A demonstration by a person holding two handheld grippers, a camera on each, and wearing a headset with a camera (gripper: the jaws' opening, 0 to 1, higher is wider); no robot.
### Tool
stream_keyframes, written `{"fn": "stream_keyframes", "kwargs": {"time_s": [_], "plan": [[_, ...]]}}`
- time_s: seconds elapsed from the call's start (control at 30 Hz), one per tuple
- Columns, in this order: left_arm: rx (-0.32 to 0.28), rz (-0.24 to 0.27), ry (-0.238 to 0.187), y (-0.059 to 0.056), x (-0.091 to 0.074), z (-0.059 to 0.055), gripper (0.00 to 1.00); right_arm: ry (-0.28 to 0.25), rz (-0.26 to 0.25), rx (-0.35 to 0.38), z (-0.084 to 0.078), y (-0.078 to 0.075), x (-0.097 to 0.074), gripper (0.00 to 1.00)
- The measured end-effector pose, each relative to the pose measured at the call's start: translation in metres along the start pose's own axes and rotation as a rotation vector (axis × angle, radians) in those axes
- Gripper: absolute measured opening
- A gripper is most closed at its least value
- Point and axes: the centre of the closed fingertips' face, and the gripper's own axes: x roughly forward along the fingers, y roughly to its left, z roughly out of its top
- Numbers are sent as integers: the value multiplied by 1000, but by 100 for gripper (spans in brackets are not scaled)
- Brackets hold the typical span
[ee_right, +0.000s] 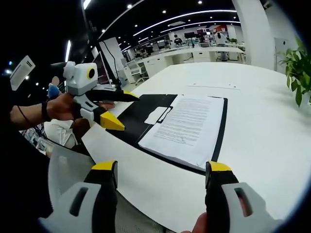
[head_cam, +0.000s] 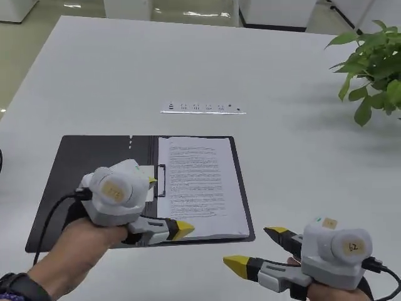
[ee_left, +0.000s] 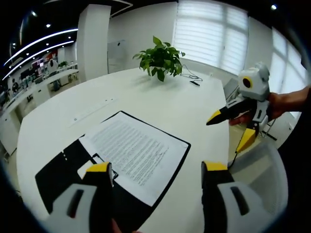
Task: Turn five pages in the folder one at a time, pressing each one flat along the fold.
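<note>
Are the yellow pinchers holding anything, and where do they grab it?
Nothing is held. The left gripper and right gripper both have open jaws near the folder.

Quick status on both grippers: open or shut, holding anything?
Left gripper: jaws open, holding nothing, above the folder.
Right gripper: jaws open, holding nothing, near the folder's near right corner.

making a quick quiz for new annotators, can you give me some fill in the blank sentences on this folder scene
1. The folder lies ___ on the white table.
2. In the head view, the printed pages rest on the folder's ___ half.
3. The left gripper and the right gripper both have ___ jaw tips.

Missing words: open; right; yellow
</note>
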Motion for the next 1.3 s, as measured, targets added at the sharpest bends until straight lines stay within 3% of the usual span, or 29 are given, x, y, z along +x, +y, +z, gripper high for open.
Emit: {"fn": "stream_keyframes", "kwargs": {"time_s": [0.13,0.3,0.37,0.47,0.7,0.8,0.83,0.93,1.0,1.03,1.17,1.3], "plan": [[18,-15,1,-7,25,8,74,5,-5,10,-3,-2,0,72],[41,-28,24,-14,54,6,74,7,-21,30,-7,-9,-3,71],[-34,-3,25,-13,70,4,75,-3,-26,46,-8,-11,-4,71],[1,10,49,-18,95,1,77,-13,-33,74,-11,-14,-5,71],[-48,34,72,-23,129,-12,76,-19,-44,94,-13,-19,-9,71],[-25,29,61,-27,139,-12,76,-22,-48,105,-15,-23,-11,71],[10,34,78,-26,144,-17,77,-16,-47,108,-17,-23,-12,71],[22,51,114,-23,151,-28,77,4,-42,103,-20,-23,-11,72],[74,115,181,-11,151,-44,69,7,-44,105,-21,-25,-11,72],[59,99,151,-17,155,-44,69,7,-44,107,-21,-25,-11,71],[70,108,142,-15,152,-41,69,8,-36,101,-17,-24,-8,72],[41,108,106,-12,152,-41,67,15,-28,89,-16,-25,-4,71]]}}
